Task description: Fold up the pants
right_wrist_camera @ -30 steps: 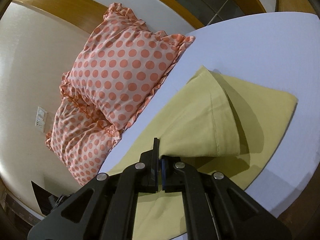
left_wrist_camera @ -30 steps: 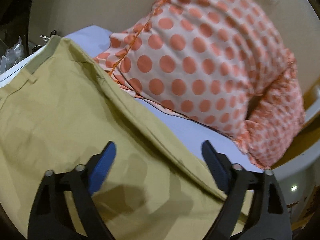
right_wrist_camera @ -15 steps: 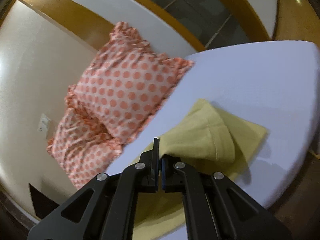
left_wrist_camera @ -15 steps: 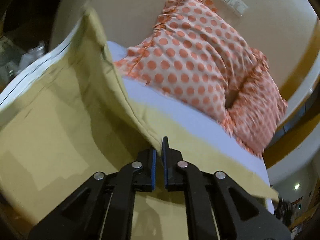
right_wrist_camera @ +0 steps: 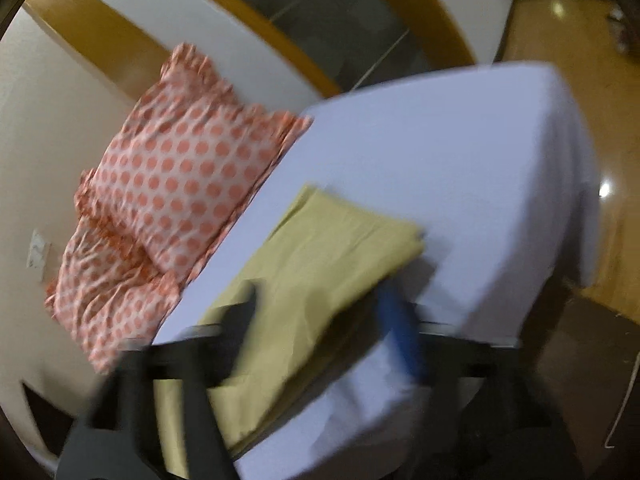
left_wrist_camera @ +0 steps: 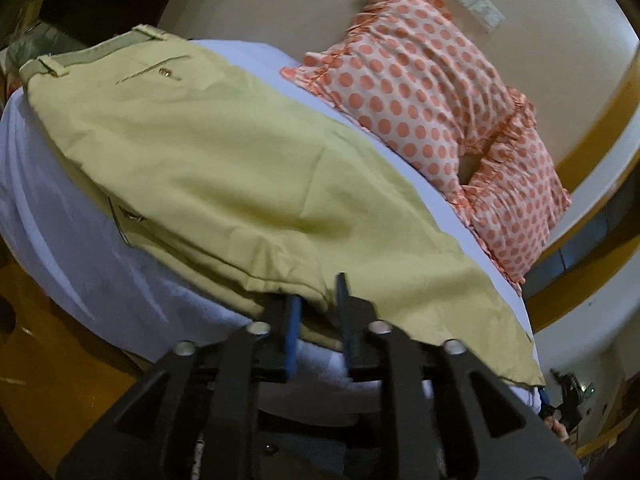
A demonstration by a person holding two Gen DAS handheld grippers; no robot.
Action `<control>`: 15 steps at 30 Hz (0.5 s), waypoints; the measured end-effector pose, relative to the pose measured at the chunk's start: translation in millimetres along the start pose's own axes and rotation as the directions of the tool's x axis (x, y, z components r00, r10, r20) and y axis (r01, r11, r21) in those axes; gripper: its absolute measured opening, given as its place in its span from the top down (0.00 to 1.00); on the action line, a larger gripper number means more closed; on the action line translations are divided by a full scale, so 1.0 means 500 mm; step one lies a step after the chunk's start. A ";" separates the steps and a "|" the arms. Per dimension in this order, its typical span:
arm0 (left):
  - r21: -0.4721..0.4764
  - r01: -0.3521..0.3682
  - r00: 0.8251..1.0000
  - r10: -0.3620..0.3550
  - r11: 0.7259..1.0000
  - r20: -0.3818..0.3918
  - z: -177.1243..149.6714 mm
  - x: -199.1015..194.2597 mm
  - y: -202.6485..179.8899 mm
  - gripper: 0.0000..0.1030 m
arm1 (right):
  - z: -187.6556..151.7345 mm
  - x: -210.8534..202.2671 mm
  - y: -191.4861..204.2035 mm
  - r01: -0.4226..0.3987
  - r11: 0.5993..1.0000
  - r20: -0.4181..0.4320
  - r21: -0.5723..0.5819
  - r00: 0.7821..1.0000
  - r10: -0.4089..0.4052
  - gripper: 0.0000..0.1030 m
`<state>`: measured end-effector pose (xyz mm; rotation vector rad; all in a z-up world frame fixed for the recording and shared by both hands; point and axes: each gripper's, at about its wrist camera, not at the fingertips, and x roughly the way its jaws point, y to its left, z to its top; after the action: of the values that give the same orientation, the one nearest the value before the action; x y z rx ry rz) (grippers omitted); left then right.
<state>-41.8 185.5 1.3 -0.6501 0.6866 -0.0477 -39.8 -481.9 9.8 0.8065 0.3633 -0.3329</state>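
Note:
Olive-yellow pants point(left_wrist_camera: 224, 168) lie folded lengthwise on the white bed sheet point(left_wrist_camera: 80, 256), waistband at the far left. My left gripper point(left_wrist_camera: 318, 300) sits at the pants' near edge, its jaws a narrow gap apart with a fold of the cloth between them. In the right wrist view the leg end of the pants point(right_wrist_camera: 320, 264) lies flat on the sheet point(right_wrist_camera: 460, 168). My right gripper point(right_wrist_camera: 320, 304) is open, fingers spread wide over the cloth, holding nothing. That view is motion-blurred.
Two orange polka-dot pillows point(left_wrist_camera: 432, 92) lean against the beige wall behind the pants; they also show in the right wrist view point(right_wrist_camera: 176, 184). The bed's near edge drops to a wooden floor point(right_wrist_camera: 580, 80). Clutter point(left_wrist_camera: 24, 40) sits past the waistband.
The lifted leg layer has been laid down flat over the pants. My right gripper opened and let go of the cloth. My left gripper's jaws have parted slightly at the near edge.

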 end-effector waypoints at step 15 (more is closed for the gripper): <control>-0.061 0.002 0.994 0.004 0.998 0.109 -0.006 -0.068 0.060 0.31 | -0.075 0.054 0.040 -0.092 0.985 -0.008 -0.146 0.996 0.092 0.77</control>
<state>-75.3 216.6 1.9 -0.7061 0.5850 0.0096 -14.3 -444.9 -13.3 0.6774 0.3466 -0.2166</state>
